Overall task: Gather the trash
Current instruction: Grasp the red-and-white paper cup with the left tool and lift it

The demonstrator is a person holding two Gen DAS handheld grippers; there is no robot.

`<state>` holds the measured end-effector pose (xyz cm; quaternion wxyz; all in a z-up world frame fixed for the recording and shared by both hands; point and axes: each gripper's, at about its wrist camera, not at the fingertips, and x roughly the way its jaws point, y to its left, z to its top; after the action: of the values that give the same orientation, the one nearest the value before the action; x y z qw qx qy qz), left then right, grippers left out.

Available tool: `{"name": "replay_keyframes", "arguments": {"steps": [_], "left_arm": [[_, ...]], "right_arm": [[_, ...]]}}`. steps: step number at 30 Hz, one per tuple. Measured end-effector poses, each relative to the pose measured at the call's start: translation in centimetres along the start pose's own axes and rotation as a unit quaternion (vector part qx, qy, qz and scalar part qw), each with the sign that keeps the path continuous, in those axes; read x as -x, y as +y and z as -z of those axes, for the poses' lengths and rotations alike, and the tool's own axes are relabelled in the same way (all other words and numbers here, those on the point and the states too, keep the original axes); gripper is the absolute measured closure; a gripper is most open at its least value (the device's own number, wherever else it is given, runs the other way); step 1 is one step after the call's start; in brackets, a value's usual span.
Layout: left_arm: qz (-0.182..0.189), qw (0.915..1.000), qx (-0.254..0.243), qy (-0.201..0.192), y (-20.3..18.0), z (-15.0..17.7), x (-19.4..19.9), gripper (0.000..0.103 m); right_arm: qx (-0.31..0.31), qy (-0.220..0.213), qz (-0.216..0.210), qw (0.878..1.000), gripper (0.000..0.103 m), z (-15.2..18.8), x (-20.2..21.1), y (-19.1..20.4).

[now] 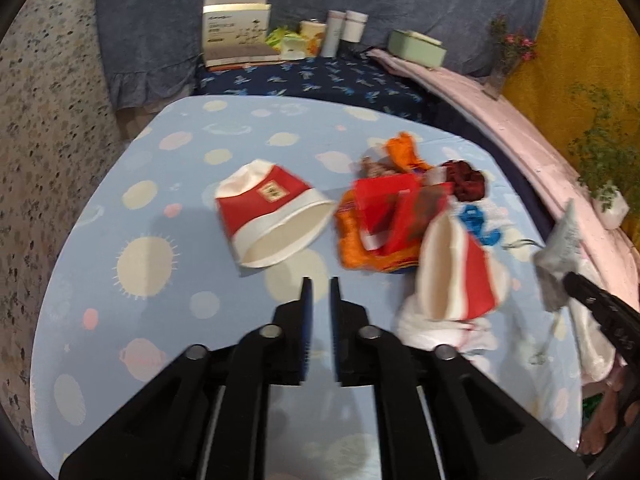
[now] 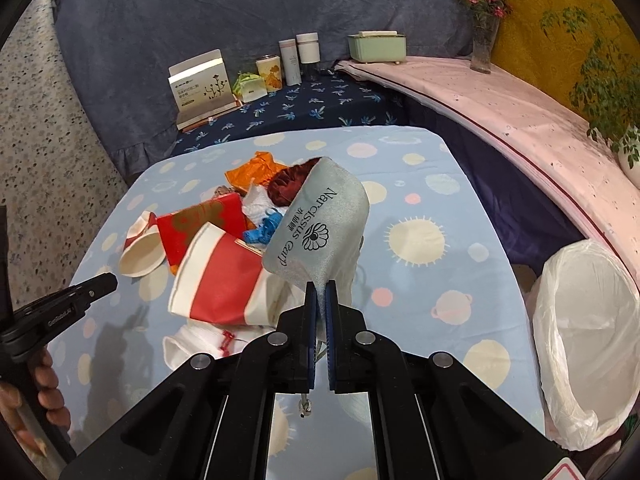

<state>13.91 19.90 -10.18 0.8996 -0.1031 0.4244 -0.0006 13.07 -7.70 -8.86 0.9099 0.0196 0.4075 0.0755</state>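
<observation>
A pile of trash lies on the blue dotted table: a red-and-white paper cup point(image 1: 272, 216) on its side, a second red-and-white cup point(image 2: 218, 280), orange wrappers point(image 1: 360, 240), a red packet point(image 2: 200, 224), blue plastic point(image 2: 262, 230) and white cloth point(image 2: 200, 340). My right gripper point(image 2: 320, 284) is shut on a grey pouch point(image 2: 320, 232) printed "Narcissus" and holds it above the pile; the pouch also shows in the left wrist view point(image 1: 560, 248). My left gripper point(image 1: 320, 280) is empty, its fingers nearly together, just in front of the first cup.
A bin lined with a white bag point(image 2: 588, 344) stands right of the table. A dark blue shelf point(image 2: 312, 108) behind holds a box point(image 2: 202, 88), tins and bottles. A pink ledge point(image 2: 520, 120) with a vase and plants runs along the right.
</observation>
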Motion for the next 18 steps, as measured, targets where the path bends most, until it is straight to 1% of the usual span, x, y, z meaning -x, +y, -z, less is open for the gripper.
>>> {"name": "replay_keyframes", "arguments": {"steps": [1, 2, 6, 8, 12, 14, 15, 16, 18], "left_arm": [[-0.005, 1.0, 0.003, 0.001, 0.7, 0.2, -0.6, 0.068], [-0.012, 0.9999, 0.007, 0.0, 1.2, 0.3, -0.9, 0.065], [-0.03, 0.9994, 0.012, -0.016, 2.6, 0.7, -2.3, 0.06], [-0.038, 0.9989, 0.014, -0.023, 3.0, 0.6, -2.8, 0.059], [-0.039, 0.998, 0.018, -0.045, 3.1, 0.1, -3.5, 0.06], [-0.047, 0.9975, 0.018, -0.05, 3.0, -0.1, -4.1, 0.061], [-0.05, 0.9974, 0.016, -0.05, 2.9, -0.2, -4.4, 0.07], [-0.052, 0.9974, 0.014, -0.048, 2.8, -0.2, -4.6, 0.083], [-0.054, 0.9975, 0.015, -0.043, 2.8, -0.3, -5.0, 0.092]], "right_arm": [[-0.003, 0.002, 0.001, 1.0, 0.099, 0.1, -0.2, -0.2], [-0.006, 0.004, 0.001, 1.0, 0.099, 0.2, -0.4, -0.4], [-0.014, 0.006, -0.003, 1.0, 0.099, 0.1, -0.9, -0.6], [-0.015, 0.005, -0.007, 1.0, 0.099, 0.0, -1.1, -0.4], [-0.013, 0.007, -0.015, 1.0, 0.099, -0.3, -1.5, 0.4], [-0.009, 0.009, -0.016, 1.0, 0.099, -0.2, -1.7, 0.8], [-0.006, 0.009, -0.016, 1.0, 0.099, -0.2, -1.7, 1.0], [-0.003, 0.01, -0.017, 1.0, 0.099, -0.1, -1.8, 1.2], [-0.001, 0.013, -0.017, 1.0, 0.099, -0.1, -1.9, 1.4]]}}
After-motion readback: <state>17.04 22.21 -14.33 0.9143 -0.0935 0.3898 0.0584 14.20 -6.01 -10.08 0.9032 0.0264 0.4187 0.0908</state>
